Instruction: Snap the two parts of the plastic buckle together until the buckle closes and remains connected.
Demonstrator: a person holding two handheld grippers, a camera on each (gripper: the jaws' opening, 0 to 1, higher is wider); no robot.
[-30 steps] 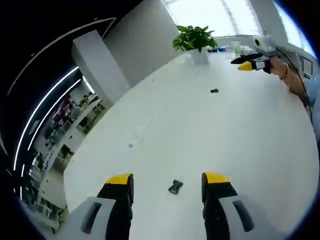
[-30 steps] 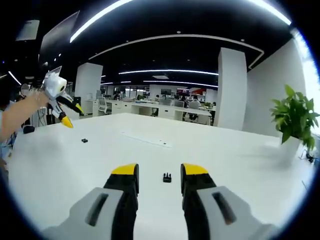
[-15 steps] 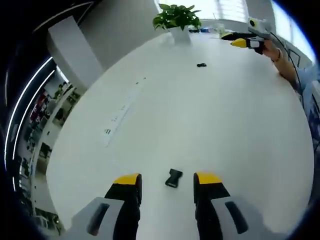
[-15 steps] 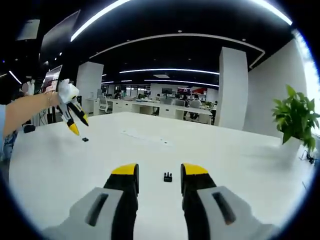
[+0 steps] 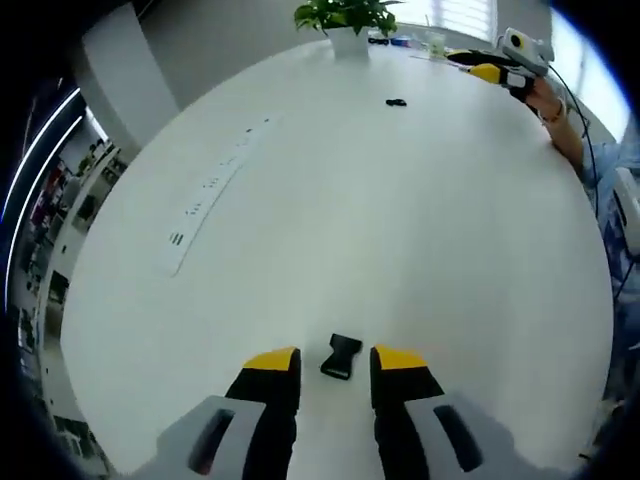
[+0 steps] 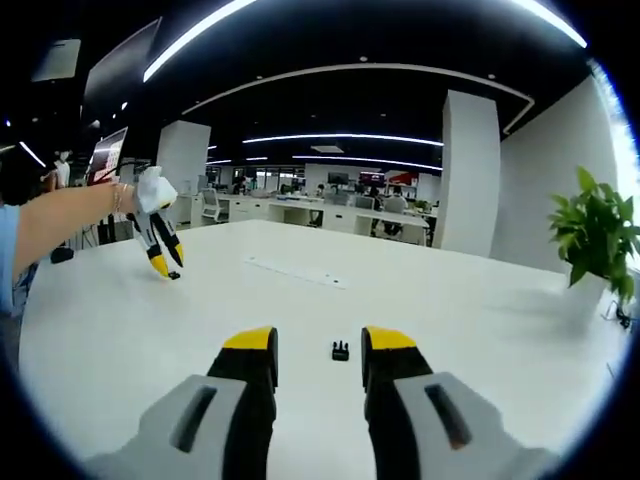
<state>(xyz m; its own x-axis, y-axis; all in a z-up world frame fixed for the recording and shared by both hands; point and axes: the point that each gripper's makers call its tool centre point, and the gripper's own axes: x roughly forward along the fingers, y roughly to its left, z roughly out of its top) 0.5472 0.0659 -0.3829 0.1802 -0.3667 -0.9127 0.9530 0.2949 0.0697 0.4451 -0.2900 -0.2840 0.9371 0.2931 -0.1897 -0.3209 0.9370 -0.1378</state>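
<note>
White table (image 5: 420,250), potted plant (image 5: 345,22), 2 buckle parts (image 5: 341,357) apart

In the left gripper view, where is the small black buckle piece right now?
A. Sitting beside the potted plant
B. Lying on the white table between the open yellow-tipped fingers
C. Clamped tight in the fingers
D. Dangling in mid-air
B: the black buckle piece lies flat on the white table, in the gap of the open left gripper, untouched.

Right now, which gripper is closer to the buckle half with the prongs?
Right. The pronged buckle half lies on the table just ahead of the right gripper, between its open jaws. The left gripper is far across the table, tips down at the other buckle half.
</note>
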